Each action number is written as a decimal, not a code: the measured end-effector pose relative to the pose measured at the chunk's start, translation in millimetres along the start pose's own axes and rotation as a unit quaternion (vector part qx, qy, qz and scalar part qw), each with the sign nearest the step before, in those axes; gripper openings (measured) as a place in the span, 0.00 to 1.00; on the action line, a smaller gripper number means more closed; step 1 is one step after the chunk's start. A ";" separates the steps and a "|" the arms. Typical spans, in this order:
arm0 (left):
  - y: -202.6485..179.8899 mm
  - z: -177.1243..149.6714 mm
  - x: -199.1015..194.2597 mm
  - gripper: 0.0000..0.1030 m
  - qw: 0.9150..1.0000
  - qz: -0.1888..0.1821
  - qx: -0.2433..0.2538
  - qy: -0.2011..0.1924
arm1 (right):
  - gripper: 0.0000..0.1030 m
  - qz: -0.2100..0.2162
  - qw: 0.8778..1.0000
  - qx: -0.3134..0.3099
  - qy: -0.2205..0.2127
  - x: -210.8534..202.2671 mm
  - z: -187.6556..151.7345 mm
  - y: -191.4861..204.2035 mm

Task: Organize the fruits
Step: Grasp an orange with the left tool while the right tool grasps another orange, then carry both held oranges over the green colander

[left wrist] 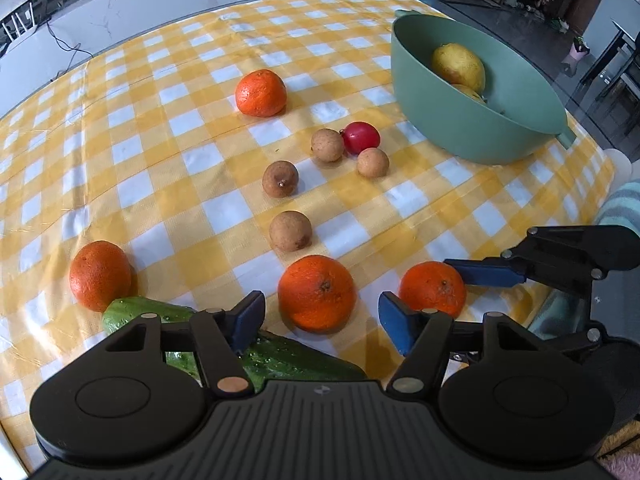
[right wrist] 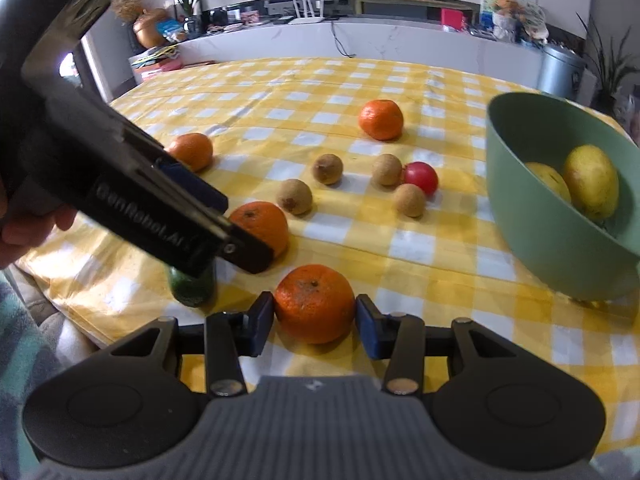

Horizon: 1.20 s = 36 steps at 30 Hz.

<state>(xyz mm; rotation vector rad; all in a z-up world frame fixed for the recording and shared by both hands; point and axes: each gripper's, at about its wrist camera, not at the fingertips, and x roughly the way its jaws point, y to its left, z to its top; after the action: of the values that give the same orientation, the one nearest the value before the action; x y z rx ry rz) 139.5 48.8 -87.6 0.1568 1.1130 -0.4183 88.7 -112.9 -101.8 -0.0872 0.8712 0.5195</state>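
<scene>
Several oranges, several small brown fruits (left wrist: 290, 231) and a red fruit (left wrist: 361, 137) lie on the yellow checked tablecloth (left wrist: 160, 160). A green bowl (left wrist: 460, 128) at the right holds two yellow fruits (left wrist: 458, 64). My right gripper (right wrist: 315, 318) has its blue pads touching both sides of an orange (right wrist: 314, 302) resting on the cloth; it also shows in the left wrist view (left wrist: 432, 288). My left gripper (left wrist: 322, 322) is open, with another orange (left wrist: 317, 292) just ahead between its fingertips, over a cucumber (left wrist: 272, 354).
The table's near edge runs just below the grippers. The left gripper's body (right wrist: 132, 184) crosses the right wrist view's left side. A grey bin (right wrist: 560, 70) and a white counter (right wrist: 360, 40) stand beyond the table.
</scene>
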 end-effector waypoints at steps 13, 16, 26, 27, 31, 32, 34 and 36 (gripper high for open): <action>-9.4 -4.4 13.8 0.50 0.999 0.033 0.018 -0.005 | 0.41 0.004 1.000 0.000 -0.001 -0.9 0.2 -1.0; -13.2 -3.4 7.6 0.50 0.999 0.039 0.016 -0.011 | 0.40 0.005 1.000 0.001 -0.002 -2.1 0.1 -1.5; -33.2 7.5 -36.2 0.50 0.997 0.047 -0.026 -0.054 | 0.40 -0.008 0.999 0.016 -0.048 -36.1 -1.4 -9.6; -37.3 8.6 -41.5 0.50 0.997 0.047 -0.025 -0.063 | 0.40 -0.013 0.998 0.019 -0.054 -41.0 -1.0 -12.2; -56.6 14.8 -63.8 0.50 0.994 0.048 -0.025 -0.099 | 0.40 -0.031 0.996 0.030 -0.082 -63.7 1.8 -23.8; -61.1 16.6 -69.0 0.50 0.993 0.043 -0.026 -0.108 | 0.40 -0.035 0.995 0.032 -0.090 -69.6 2.6 -26.9; -70.3 21.6 -77.2 0.50 0.992 0.030 -0.028 -0.123 | 0.40 -0.045 0.993 0.032 -0.104 -80.9 5.0 -32.2; -79.9 25.7 -83.6 0.50 0.990 0.021 -0.029 -0.138 | 0.40 -0.056 0.991 0.030 -0.117 -91.5 6.4 -37.8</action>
<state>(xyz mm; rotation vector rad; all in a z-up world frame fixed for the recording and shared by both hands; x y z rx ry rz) 97.6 -11.8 5.2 0.0689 0.8476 -0.3585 62.6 -180.6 -34.2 -0.0193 0.6468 0.3902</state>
